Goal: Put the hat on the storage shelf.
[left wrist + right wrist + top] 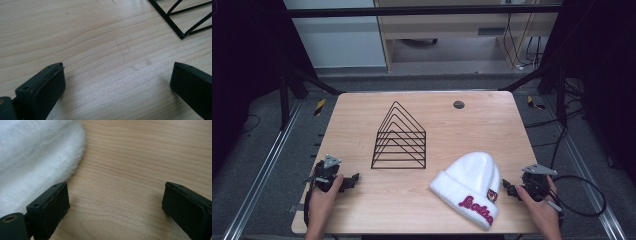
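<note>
On the table (362,115), both the left gripper (353,180) and right gripper (508,187) gape wide and empty, so the white hat (472,187) lies untouched beside the wire rack (399,137).

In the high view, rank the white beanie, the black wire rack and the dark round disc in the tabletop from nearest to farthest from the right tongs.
From the right tongs, open at the table's right edge:
1. White beanie, just beside the tongs, toward the table's middle.
2. Black wire rack, mid-table, beyond the beanie.
3. Dark round disc, near the table's far edge.
</note>
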The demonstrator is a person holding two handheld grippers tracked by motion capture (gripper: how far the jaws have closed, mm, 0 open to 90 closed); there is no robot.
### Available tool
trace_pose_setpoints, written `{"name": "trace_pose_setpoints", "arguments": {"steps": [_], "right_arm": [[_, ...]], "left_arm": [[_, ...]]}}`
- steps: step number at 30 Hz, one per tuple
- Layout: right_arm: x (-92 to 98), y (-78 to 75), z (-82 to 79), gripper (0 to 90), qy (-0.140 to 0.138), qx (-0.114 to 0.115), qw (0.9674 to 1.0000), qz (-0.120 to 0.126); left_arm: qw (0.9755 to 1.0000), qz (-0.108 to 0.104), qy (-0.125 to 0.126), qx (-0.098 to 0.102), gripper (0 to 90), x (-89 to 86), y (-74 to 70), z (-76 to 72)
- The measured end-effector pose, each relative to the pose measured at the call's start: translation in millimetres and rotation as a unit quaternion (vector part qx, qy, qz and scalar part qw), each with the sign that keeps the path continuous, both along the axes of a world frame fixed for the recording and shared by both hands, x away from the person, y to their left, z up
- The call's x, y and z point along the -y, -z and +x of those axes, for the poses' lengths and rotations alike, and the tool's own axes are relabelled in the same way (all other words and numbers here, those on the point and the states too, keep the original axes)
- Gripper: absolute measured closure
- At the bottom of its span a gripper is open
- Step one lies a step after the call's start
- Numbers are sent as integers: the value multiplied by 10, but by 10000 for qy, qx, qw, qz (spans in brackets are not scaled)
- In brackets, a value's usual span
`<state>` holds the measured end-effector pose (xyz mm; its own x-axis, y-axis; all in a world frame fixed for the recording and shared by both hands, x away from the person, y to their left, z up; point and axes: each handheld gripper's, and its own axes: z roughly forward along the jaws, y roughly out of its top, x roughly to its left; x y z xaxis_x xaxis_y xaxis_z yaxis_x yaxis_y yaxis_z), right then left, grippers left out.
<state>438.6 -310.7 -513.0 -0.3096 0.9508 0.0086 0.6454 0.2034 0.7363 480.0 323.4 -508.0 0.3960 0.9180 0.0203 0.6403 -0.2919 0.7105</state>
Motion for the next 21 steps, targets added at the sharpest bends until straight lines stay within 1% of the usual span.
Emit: {"name": "trace_pose_setpoints", "arguments": {"steps": [8,19,21], "right_arm": [[-1,0,1,75,14,1,10000,2],[-9,-3,6,74,43,-5,10000,6],[6,-11,9,96,-5,-14,10000,10]], "left_arm": [[10000,-4,-50,0,0,6,1,-8],[10000,-3,-54,-2,0,7,0,-9],[10000,-5,-56,-1,0,7,1,-9]]}}
